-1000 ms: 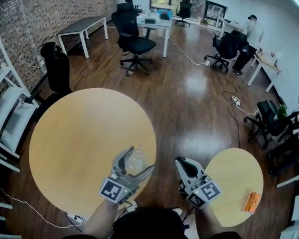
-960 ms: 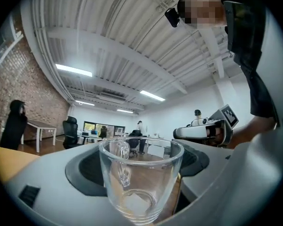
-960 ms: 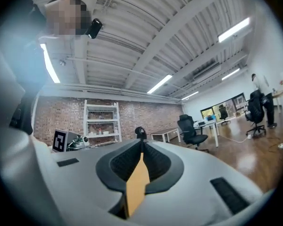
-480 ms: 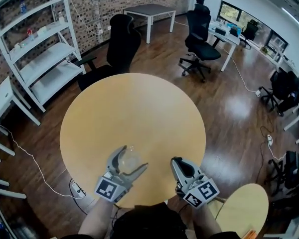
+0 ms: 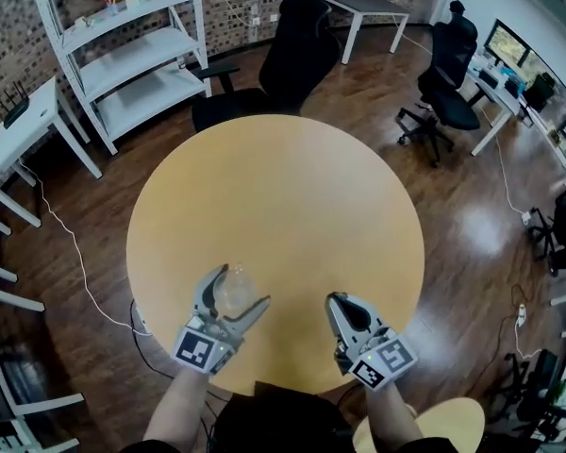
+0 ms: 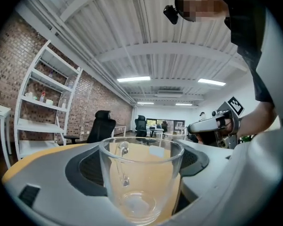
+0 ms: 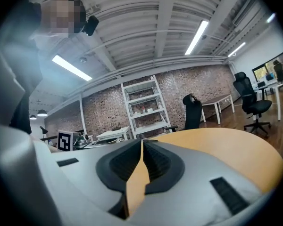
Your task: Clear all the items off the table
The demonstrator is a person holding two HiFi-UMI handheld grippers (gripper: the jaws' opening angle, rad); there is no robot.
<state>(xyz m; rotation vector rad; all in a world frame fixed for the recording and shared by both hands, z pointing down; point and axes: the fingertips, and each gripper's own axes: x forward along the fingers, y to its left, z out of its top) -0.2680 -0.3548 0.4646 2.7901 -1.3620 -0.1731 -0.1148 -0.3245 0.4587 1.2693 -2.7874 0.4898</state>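
Note:
A clear glass mug (image 5: 230, 292) (image 6: 140, 179) with a handle sits between the jaws of my left gripper (image 5: 228, 289) (image 6: 141, 173), which is shut on it, held just over the near left part of the round wooden table (image 5: 283, 206). In the left gripper view the mug is empty and upright. To its right, over the table's near edge, my right gripper (image 5: 341, 308) (image 7: 141, 147) is shut with nothing between its pads.
A white shelf unit (image 5: 123, 45) and a black office chair (image 5: 288, 59) stand beyond the table. A white side table (image 5: 19, 135) is at the left, more chairs (image 5: 443, 74) at the right. A cable (image 5: 71, 253) runs across the wooden floor. A small round table (image 5: 434, 427) shows bottom right.
The view has swung left: the round table has moved from the left to the centre, and the shelf unit has come into view. Both grippers keep their places, the left one holding the mug.

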